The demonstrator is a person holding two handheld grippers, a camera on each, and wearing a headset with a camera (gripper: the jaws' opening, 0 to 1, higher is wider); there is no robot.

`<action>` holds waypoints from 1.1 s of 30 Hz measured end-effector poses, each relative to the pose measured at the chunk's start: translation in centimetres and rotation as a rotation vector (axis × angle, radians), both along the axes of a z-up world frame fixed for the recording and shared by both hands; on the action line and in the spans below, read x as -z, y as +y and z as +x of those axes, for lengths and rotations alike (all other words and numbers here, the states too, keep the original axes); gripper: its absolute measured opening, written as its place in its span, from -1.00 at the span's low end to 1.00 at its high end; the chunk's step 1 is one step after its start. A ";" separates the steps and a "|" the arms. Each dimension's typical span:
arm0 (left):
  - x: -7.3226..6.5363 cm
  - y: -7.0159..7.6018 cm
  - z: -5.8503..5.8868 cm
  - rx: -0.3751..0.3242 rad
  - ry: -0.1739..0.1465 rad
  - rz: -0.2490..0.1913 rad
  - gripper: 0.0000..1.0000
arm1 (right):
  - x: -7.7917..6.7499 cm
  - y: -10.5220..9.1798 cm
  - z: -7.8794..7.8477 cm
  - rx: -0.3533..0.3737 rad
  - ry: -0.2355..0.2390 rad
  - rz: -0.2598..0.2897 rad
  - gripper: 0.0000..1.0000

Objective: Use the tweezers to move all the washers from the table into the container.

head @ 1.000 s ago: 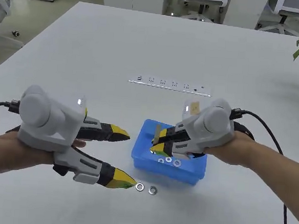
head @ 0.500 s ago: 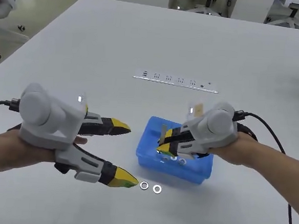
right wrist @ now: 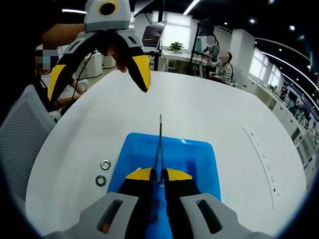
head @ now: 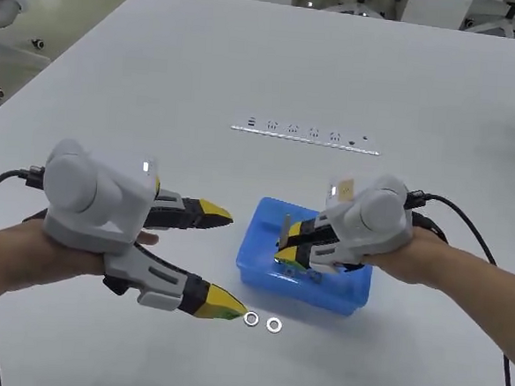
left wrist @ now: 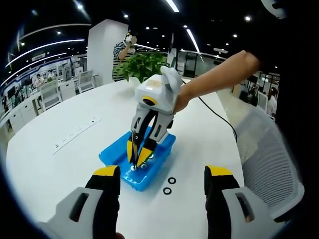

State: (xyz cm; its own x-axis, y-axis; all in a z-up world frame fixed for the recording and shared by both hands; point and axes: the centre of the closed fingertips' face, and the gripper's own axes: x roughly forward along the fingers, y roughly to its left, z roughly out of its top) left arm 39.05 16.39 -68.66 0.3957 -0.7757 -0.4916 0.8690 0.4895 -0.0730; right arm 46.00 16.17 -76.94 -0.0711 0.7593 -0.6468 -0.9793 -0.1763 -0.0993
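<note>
White table [head: 160, 63]: washers [head: 248, 320] lie by left gripper's [head: 235, 264] spread fingers [head: 205, 213]; right gripper's [right wrist: 158, 175] fingers [right wrist: 140, 175] seemingly clamp tweezers [right wrist: 160, 142].

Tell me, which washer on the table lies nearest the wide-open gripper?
The washer beside the lower yellow tip of the left gripper; the second washer lies just past it.

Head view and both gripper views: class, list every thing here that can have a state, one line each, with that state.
left tool: open, holding nothing
right tool: shut on the tweezers
tweezers: gripped, tips over the container
container: blue, open-topped, upright on the table
washers on table: two, flat, beside the container, not yet moved
washers in container: lying on its floor
</note>
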 end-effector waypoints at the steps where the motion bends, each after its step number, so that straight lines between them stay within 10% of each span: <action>1: 0.0 -0.1 0.2 0.003 0.000 0.000 0.47 | 0.0 0.0 0.1 0.001 0.001 0.002 -0.81; 33: 0.3 -2.6 5.5 0.085 -0.103 0.053 -0.51 | 0.0 -0.1 -0.1 -0.013 -0.013 0.001 -0.80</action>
State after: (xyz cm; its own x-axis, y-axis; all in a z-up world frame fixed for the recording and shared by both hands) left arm 44.56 13.75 -68.92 0.3804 -0.7827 -0.4926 0.9089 0.4148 0.0426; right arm 45.92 16.07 -76.92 -0.0720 0.7589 -0.6473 -0.9756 -0.1886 -0.1126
